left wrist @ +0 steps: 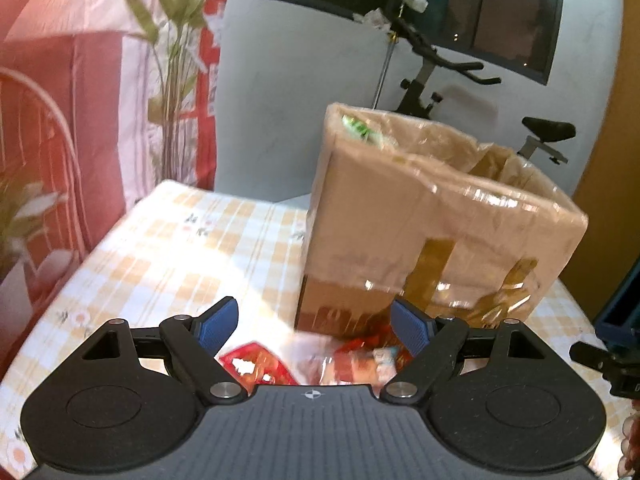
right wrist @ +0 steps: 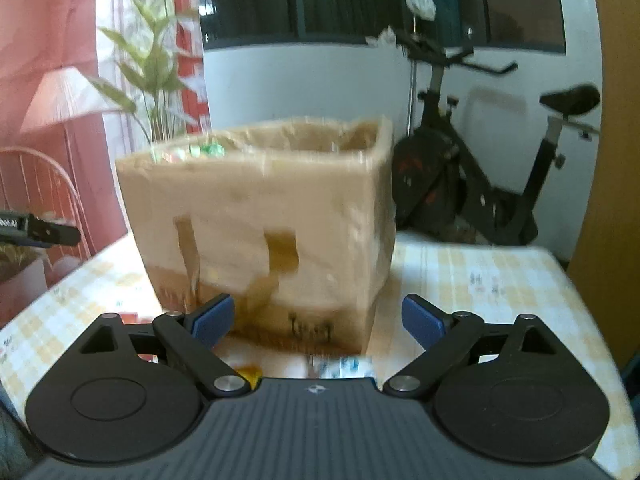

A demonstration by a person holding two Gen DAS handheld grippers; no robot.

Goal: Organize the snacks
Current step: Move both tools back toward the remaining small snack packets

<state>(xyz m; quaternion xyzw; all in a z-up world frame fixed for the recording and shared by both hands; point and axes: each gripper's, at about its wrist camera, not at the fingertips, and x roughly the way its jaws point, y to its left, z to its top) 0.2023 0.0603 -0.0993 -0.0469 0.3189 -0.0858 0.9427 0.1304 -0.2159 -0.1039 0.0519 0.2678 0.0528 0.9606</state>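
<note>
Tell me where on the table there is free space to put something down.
Free: the checked tablecloth left of the cardboard box, and right of it in the right wrist view. Crowded: snack packets in front of the box.

The taped cardboard box blocks you straight ahead; bare surface lies open to its left.

Red snack packets lie before the open taped cardboard box — green packet inside.
</note>
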